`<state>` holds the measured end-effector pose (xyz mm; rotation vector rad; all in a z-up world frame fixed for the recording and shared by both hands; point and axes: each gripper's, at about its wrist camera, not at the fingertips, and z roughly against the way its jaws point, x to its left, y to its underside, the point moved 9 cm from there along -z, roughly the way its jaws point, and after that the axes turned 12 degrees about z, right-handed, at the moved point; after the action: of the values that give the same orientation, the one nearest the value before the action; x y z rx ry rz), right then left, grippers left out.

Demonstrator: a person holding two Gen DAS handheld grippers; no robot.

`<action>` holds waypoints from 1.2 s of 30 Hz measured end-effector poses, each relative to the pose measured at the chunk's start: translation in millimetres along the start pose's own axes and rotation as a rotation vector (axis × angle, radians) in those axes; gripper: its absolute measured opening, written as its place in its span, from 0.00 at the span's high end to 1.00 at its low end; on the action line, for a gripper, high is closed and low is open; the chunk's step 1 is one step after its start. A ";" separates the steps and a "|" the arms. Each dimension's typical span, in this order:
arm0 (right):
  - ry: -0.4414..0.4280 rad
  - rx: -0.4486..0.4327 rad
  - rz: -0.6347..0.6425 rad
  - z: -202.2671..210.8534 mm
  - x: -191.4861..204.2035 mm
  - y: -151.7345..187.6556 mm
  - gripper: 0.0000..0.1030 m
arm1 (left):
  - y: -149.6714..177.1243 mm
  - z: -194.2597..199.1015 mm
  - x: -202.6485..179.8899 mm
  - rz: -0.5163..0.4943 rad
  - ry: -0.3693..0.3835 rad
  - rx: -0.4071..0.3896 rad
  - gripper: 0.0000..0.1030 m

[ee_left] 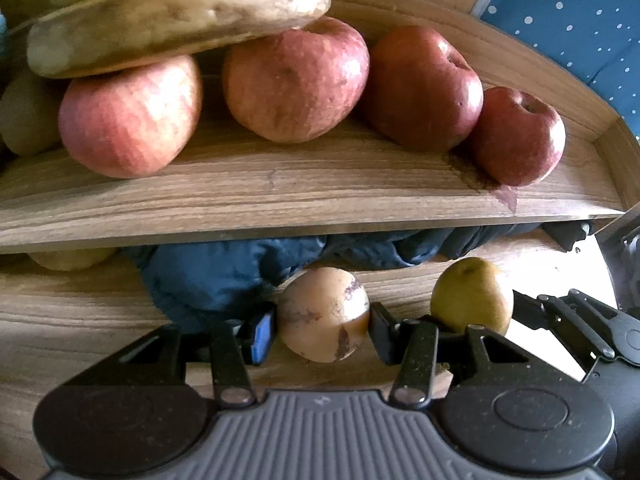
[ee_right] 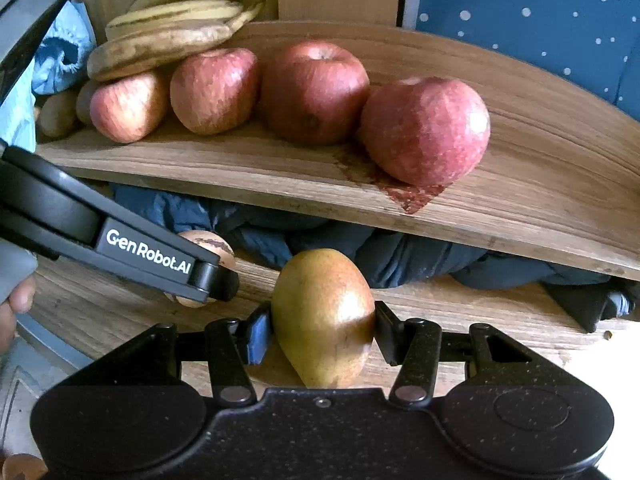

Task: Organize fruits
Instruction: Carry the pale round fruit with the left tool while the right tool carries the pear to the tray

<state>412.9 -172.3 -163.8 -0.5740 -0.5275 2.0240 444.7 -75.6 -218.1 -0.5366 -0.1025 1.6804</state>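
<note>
The left tongs [ee_left: 323,322] are closed on a tan pear [ee_left: 323,314], a brown-blotched fruit pinched between the two pads just above the lower shelf [ee_left: 80,320]. In the right wrist view this pear shows only partly, behind the left tongs' black finger at about 9 o'clock of the frame.

The right tongs [ee_right: 323,330] grip a green pear [ee_right: 323,316] with a reddish blush, its narrow end pointing toward the camera; the pads press its two sides. In the left wrist view the green pear sits at 3 o'clock of the tan pear, close beside it but apart.

Behind both pears, at 12 o'clock, lies crumpled blue cloth [ee_left: 208,280] under the upper shelf [ee_left: 280,196]. On that upper shelf stand four red apples [ee_right: 314,92] in a row, touching or nearly so. At the row's 9 o'clock end, browned bananas [ee_right: 172,28] rest on top of the leftmost apples. A dark reddish stain marks the shelf edge below the rightmost apple [ee_right: 426,130]. Some dull brownish fruit sits at the far left, too dim to name. A fingertip [ee_right: 22,294] shows at the left edge of the right wrist view.
</note>
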 end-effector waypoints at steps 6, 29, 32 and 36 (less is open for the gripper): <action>0.000 -0.016 -0.003 12.2 0.7 0.8 0.48 | 7.2 16.3 3.4 0.016 0.003 -0.023 0.49; -0.103 -0.082 0.102 59.0 50.7 -4.3 0.48 | 44.5 63.7 42.8 0.152 -0.044 -0.081 0.49; -0.112 -0.082 0.119 66.2 55.3 0.4 0.48 | 51.0 66.9 48.8 0.170 -0.050 -0.084 0.49; -0.119 -0.072 0.133 73.7 59.5 10.3 0.48 | 61.4 71.2 54.3 0.188 -0.053 -0.084 0.49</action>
<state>335.8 -135.3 -121.8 -0.5469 -0.6510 2.1822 355.5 -19.1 -193.0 -0.5795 -0.1661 1.8801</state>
